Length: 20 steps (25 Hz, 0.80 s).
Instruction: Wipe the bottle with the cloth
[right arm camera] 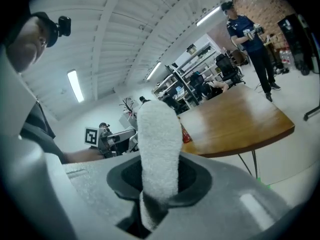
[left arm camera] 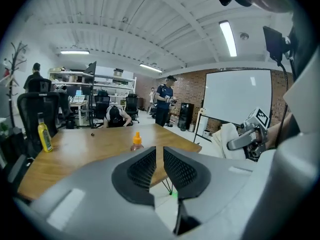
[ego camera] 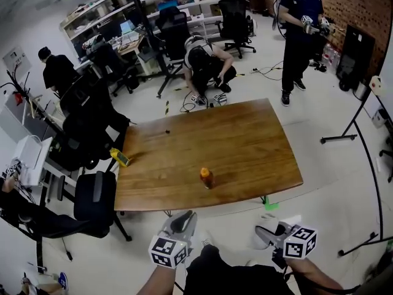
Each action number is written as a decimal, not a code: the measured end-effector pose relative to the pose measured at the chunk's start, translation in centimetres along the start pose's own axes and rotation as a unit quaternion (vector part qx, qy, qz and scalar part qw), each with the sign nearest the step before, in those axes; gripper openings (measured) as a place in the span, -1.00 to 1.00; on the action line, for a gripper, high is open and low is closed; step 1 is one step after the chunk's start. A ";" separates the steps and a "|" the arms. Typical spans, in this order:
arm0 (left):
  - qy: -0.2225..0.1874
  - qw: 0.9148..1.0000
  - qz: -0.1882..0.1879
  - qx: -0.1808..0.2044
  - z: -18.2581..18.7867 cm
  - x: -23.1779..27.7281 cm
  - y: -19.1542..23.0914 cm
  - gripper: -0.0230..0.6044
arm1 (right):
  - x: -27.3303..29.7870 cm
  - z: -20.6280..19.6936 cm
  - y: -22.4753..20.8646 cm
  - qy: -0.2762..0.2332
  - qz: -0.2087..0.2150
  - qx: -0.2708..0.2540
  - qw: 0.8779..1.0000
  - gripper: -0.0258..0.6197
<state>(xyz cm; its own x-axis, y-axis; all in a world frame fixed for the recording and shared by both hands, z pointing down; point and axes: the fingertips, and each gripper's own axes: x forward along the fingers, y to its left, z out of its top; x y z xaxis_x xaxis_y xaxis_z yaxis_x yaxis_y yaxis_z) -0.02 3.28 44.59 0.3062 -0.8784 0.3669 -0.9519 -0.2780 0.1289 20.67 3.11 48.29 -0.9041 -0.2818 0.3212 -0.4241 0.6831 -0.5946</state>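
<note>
The bottle (ego camera: 206, 177) stands upright on the table (ego camera: 258, 146), near the front edge and a little left of that edge's middle, with bare wood all round it. Both hand-held grippers hang off the table on the person's side of that edge, so the bottle lies ahead of each of them. From the left hand-held gripper (left arm camera: 159, 166) it is ahead and slightly to the right; from the right hand-held gripper (right arm camera: 160, 181) it is ahead and to the left. The left one looks the nearer of the two. The bottle's long axis is vertical, so a wipe would likely run round or along its side, with the left one free to steady it. The right hand-held gripper is clamped on the cloth (right arm camera: 159, 134), a thick white terry strip that stands up from between its jaws and partly hides the bottle in the right gripper view. The left hand-held gripper holds nothing; its jaws are drawn almost together, with only a thin slit between them. The bottle is small, with an orange cap and a darker amber-brown body. A reddish band shows on it in the right gripper view, but it is too small to read.
</note>
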 end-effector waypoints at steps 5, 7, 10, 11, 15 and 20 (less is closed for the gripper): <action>0.012 0.995 -0.077 0.061 2.4 6.5 4.1 -0.57 | 3.4 4.1 -1.1 -0.036 -0.059 0.020 0.997 -0.70; 0.012 0.989 -0.107 0.097 3.0 8.7 5.4 -0.52 | 5.2 5.5 -1.3 -0.041 -0.074 0.014 0.996 -0.70; 0.004 0.981 -0.145 0.127 4.1 11.7 7.0 -0.52 | 8.4 7.3 -1.5 -0.045 -0.093 0.001 0.995 -0.70; 0.004 0.979 -0.159 0.128 4.2 12.4 7.4 -0.52 | 9.3 7.7 -1.3 -0.046 -0.099 0.000 0.994 -0.70; 0.012 0.970 -0.205 0.128 3.9 13.8 7.9 -0.48 | 11.9 8.7 0.2 -0.043 -0.093 -0.002 0.995 -0.70; 0.029 0.952 -0.246 0.178 2.9 15.7 6.1 -0.44 | 13.2 9.1 -1.3 -0.053 -0.068 0.033 0.996 -0.70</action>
<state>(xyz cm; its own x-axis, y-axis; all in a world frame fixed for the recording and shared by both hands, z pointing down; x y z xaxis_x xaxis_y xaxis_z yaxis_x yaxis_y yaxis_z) -1.03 -13.34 48.51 0.7071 -0.5874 0.3937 -0.6331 -0.7739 -0.0176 8.82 -7.67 46.58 -0.8373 -0.4400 0.3245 -0.5418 0.5889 -0.5996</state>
